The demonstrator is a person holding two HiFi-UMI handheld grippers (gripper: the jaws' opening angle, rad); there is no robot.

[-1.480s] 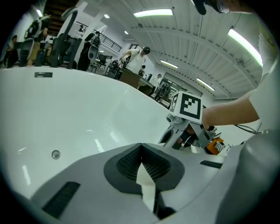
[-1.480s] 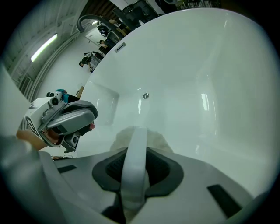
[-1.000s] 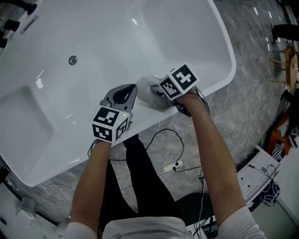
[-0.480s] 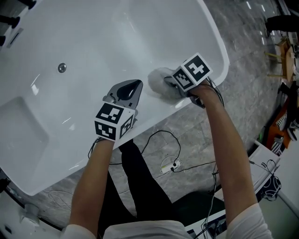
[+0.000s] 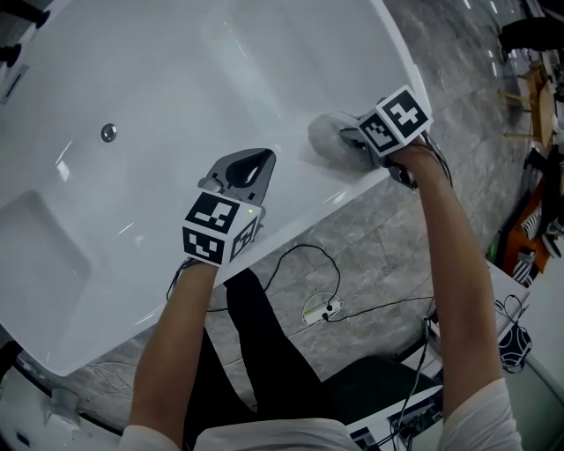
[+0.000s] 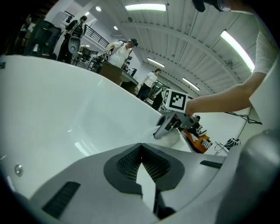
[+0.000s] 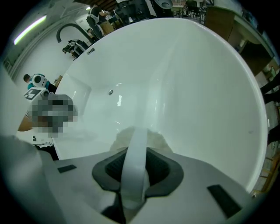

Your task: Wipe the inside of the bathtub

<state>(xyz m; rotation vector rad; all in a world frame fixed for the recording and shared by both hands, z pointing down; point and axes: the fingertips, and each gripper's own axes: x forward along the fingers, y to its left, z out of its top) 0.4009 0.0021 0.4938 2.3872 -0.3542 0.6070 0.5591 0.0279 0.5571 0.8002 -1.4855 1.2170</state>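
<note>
White cloth (image 5: 324, 134) pinched in right claw (image 5: 349, 141) on bathtub (image 5: 176, 70) wall | left claw (image 5: 261, 160) pressed together

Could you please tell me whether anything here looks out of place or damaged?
Nothing looks damaged or spilled. The bathtub is clean, and the right gripper holds the cloth against its inner wall. Only a loose cable trails across the floor beside the bathtub.

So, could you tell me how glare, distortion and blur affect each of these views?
Head view: sharp, with small bright glints on the glossy bathtub, dimmer toward the floor. Left gripper view: fisheye bends the tub wall, ceiling lights flare, corners go black. Right gripper view: the same bending; the cloth at the jaws looks soft and hazy, and a mosaic patch sits at left.
</note>
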